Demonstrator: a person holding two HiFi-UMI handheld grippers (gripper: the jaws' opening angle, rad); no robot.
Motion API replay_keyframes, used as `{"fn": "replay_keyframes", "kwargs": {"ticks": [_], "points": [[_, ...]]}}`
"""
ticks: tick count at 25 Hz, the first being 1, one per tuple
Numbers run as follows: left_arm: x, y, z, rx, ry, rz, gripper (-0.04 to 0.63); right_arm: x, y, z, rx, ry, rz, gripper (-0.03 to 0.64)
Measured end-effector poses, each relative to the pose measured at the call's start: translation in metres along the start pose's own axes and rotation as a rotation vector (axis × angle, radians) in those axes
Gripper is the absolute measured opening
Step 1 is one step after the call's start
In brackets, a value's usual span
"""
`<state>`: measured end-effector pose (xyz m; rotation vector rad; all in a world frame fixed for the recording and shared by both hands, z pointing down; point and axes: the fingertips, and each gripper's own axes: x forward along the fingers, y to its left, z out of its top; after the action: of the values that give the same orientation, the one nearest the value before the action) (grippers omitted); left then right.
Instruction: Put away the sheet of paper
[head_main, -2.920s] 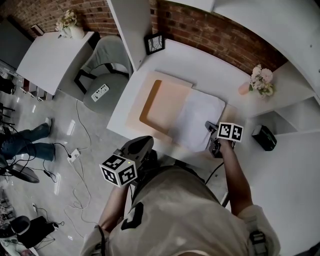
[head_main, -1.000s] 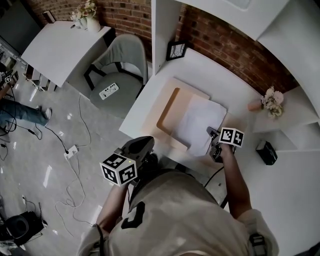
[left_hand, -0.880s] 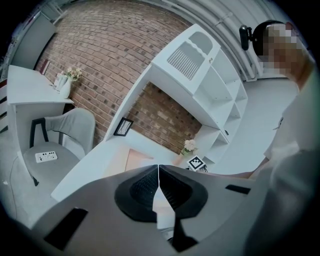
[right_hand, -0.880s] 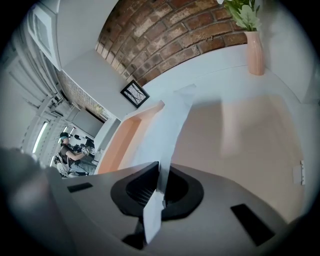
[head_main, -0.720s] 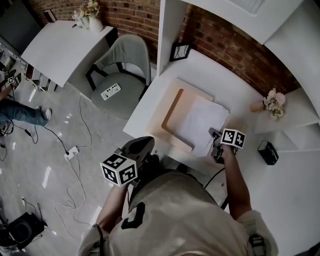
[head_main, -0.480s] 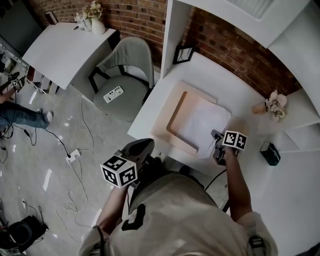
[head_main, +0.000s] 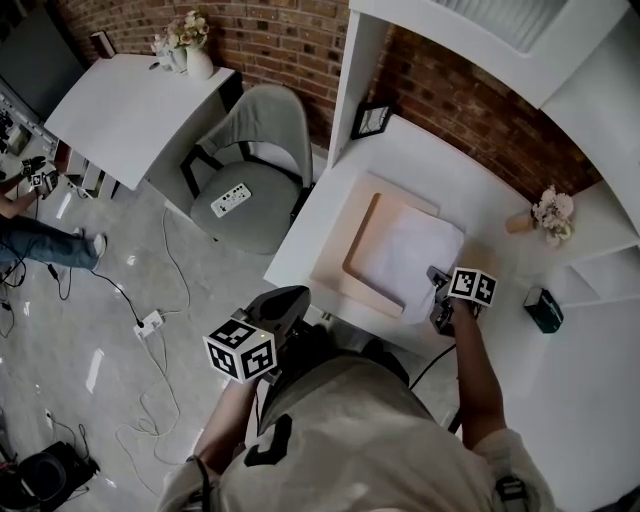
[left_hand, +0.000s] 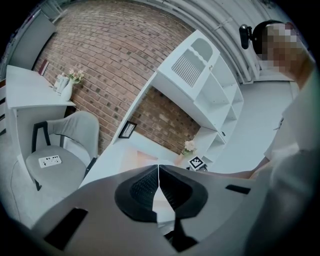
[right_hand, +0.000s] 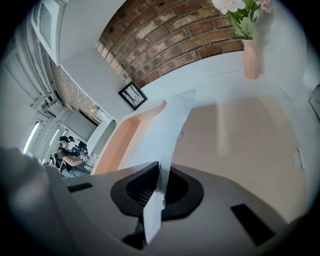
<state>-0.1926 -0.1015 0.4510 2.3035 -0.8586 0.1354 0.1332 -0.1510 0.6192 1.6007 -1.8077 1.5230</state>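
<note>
A white sheet of paper (head_main: 408, 253) lies mostly inside a shallow peach tray (head_main: 362, 243) on the white desk (head_main: 430, 150). My right gripper (head_main: 439, 297) is shut on the sheet's near right corner, at the desk's front edge. In the right gripper view the sheet of paper (right_hand: 159, 134) runs from between the shut jaws of the right gripper (right_hand: 159, 189) out over the tray (right_hand: 124, 134). My left gripper (head_main: 285, 308) hangs low off the desk's front left, shut with nothing in it. In its own view the left gripper (left_hand: 158, 189) has its pads pressed together.
A peach desk mat (head_main: 340, 250) lies under the tray. A vase of flowers (head_main: 548, 213) stands at the right, a framed picture (head_main: 371, 119) at the back, a dark box (head_main: 543, 309) on the right shelf. A grey chair (head_main: 255, 170) and floor cables (head_main: 150, 321) are left of the desk.
The sheet, held by my right gripper, has slid left over the tray and now covers most of it. The head view has shifted. My left gripper has stayed low and shut.
</note>
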Motion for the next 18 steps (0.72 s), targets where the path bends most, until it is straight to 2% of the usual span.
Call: {"fn": "replay_keyframes", "kwargs": {"ticks": [11, 18], "points": [[0.009, 0.002, 0.000, -0.002, 0.024, -0.021, 0.020, 0.000, -0.003, 0.003, 0.053, -0.016, 0.010, 0.028], [0.020, -0.002, 0.003, -0.017, 0.016, 0.020, 0.020, 0.017, -0.003, 0.010, 0.078, 0.011, 0.067, 0.028]]}}
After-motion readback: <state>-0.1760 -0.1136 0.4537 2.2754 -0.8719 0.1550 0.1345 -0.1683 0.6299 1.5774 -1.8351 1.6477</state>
